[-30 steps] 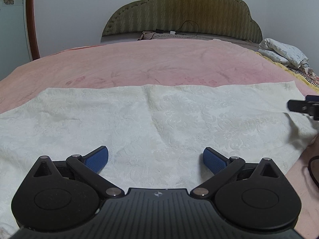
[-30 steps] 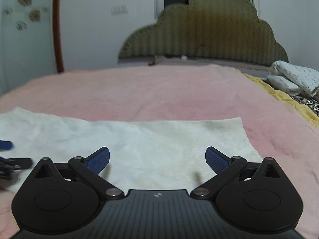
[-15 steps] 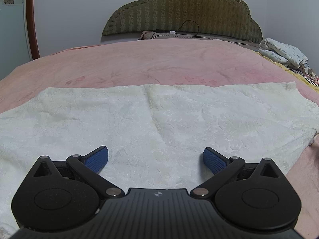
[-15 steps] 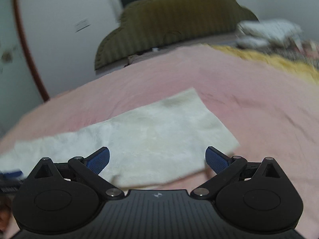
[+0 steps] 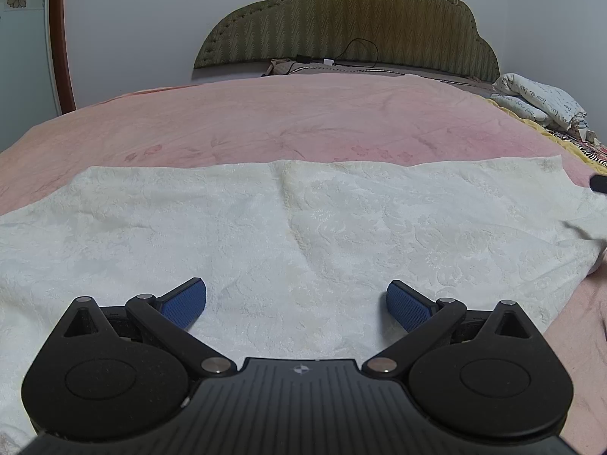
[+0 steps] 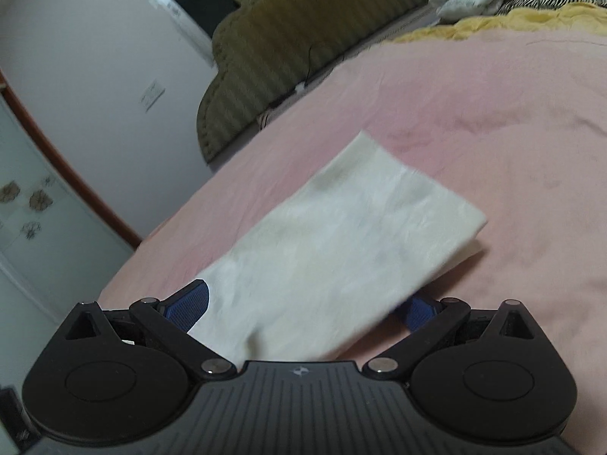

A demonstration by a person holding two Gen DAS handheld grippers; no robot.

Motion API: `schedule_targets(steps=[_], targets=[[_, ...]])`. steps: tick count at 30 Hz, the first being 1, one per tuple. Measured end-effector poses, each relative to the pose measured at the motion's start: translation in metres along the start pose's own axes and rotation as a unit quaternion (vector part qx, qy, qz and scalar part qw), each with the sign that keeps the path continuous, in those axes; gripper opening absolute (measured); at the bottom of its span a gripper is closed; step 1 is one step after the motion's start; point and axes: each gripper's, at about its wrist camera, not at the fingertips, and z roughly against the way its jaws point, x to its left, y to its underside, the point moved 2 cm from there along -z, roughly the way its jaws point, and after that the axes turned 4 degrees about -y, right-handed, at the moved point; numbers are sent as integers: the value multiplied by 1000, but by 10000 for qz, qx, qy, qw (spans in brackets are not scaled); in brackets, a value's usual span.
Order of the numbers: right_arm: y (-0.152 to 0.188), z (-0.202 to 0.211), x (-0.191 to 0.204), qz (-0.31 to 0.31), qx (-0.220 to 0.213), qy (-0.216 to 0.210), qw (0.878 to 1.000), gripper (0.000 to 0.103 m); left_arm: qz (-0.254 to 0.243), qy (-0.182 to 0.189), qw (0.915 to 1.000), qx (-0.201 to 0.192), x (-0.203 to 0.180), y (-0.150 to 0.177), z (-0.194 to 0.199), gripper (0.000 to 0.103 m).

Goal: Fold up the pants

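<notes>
Jaws apart on both — right gripper (image 6: 301, 309) straddles the pants' (image 6: 334, 250) end, long axis running leftward toward the idle left gripper (image 5: 296, 305).

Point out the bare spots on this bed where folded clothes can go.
Free: the pink bedspread between the cream pants and the headboard. Crowded: the right edge, with bundled bedding, and the near side under the pants.

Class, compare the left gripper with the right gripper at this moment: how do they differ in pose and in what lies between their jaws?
The left gripper is held level over the flat cream pants; the right gripper is tilted sideways. Nothing sits between the left gripper's jaws, only pants lying flat beyond; the pants' end runs in between the right gripper's jaws, covering part of one blue pad. Both stand wide open, above the pink bedspread.
</notes>
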Motion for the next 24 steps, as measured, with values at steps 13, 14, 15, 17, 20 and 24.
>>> schedule_targets(steps=[13, 14, 15, 17, 20, 24], targets=[[-21, -20, -14, 30, -443, 721, 9964, 19, 279, 253, 9992, -114, 10, -1, 6, 93], [-20, -19, -3, 350, -473, 802, 9950, 19, 468, 346, 9982, -133, 16, -3, 8, 87], [-19, -19, 8, 693, -496, 873, 9925, 17, 693, 472, 9964, -111, 22, -5, 10, 86], [-17, -20, 36, 1418, -543, 959, 9837, 17, 1270, 927, 9876, -30, 36, -11, 12, 86], [-3, -25, 89, 2575, -536, 878, 9608, 17, 2045, 1668, 9643, 209, 50, -23, 9, 86], [32, -38, 144, 3630, -358, 513, 9297, 17, 2888, 2812, 9120, 758, 46, -44, -12, 89]])
